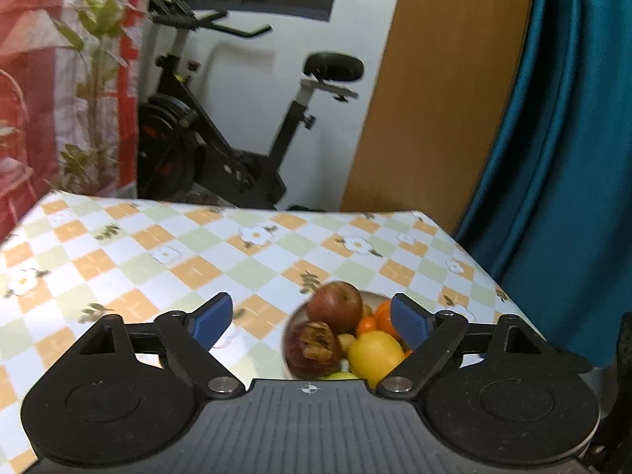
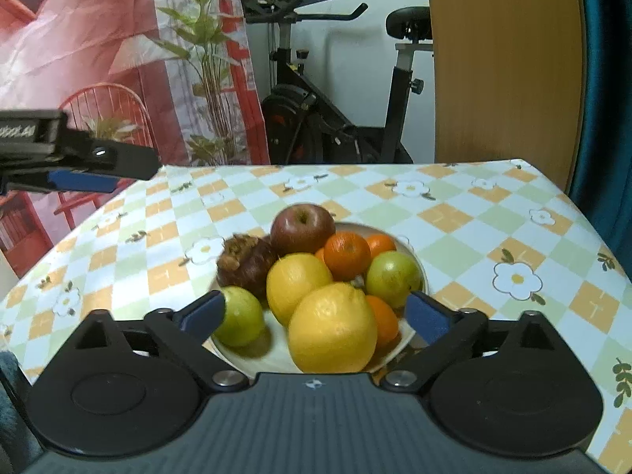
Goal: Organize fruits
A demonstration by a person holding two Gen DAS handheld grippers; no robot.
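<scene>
Two lemons [image 2: 331,328], two green fruits [image 2: 241,316], three oranges [image 2: 347,254], one apple [image 2: 302,229] are heaped on the plate [image 2: 252,355]. Beside the plate, both the left gripper [image 1: 312,320] and right gripper [image 2: 316,312] are spread wide, empty.

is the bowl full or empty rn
Full: the white bowl is heaped with a red apple, lemons, oranges and green fruits.
</scene>
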